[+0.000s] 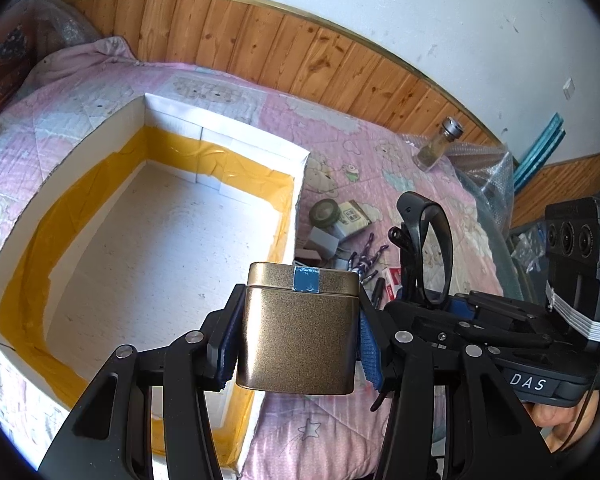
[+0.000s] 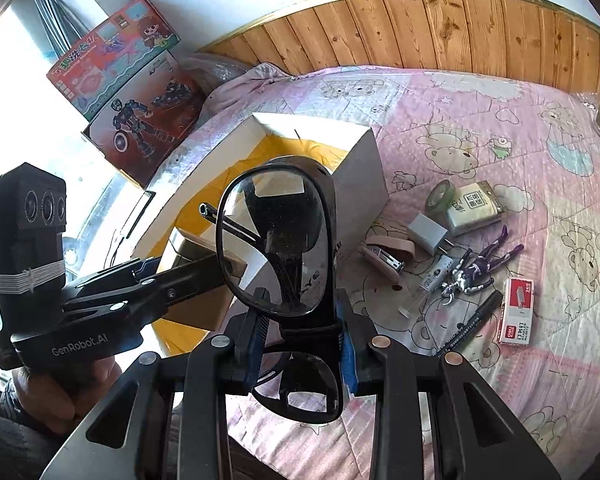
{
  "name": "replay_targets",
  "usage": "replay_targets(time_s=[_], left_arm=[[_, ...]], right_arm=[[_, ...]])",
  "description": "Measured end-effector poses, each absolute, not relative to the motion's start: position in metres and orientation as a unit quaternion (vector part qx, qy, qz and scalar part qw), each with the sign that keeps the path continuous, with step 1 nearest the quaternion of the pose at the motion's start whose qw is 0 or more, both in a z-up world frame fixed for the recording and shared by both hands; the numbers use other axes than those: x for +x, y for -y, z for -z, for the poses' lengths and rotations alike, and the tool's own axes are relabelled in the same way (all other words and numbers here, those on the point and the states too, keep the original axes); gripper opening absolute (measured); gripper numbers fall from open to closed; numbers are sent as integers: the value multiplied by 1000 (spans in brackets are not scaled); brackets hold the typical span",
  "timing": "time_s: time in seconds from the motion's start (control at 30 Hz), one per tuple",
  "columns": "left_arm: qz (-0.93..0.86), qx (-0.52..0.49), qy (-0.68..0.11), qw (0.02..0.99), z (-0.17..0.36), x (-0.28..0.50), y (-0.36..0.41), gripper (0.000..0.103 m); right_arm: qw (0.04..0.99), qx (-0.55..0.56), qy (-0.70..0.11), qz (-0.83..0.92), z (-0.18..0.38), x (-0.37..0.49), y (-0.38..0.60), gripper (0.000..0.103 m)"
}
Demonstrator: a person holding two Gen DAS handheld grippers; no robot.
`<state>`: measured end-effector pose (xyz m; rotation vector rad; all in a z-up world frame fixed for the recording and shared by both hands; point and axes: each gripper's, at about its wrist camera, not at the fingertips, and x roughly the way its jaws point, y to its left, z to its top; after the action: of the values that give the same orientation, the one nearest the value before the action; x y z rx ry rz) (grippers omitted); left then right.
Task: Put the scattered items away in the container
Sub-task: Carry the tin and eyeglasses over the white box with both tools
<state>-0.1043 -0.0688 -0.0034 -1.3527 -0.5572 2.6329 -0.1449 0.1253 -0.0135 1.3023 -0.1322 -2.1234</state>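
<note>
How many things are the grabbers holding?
2. The left gripper holds a gold tin beside the white box; the right gripper holds black glasses.

A pink quilted bed [image 1: 228, 80] carries a white box [image 1: 296, 208], tape roll [image 2: 440, 196], stapler [image 2: 384, 256] and staple box [image 2: 518, 312].

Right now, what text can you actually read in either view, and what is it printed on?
"DAS" on the right gripper's body, seen from the left wrist.
"GenRobot.AI" on the left gripper's body, seen from the right wrist.
Staple box: characters too small to read.
Cream packet and toy boxes: print not legible.
Gold tin: no text, only blue tape.
</note>
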Motion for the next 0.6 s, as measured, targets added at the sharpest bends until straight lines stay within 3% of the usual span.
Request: replay_targets(time_s=[0.6], left_arm=[[-873, -433, 217, 50, -3, -104, 103, 51]], right_arm=[[349, 477, 24, 806, -13, -150, -82, 33]])
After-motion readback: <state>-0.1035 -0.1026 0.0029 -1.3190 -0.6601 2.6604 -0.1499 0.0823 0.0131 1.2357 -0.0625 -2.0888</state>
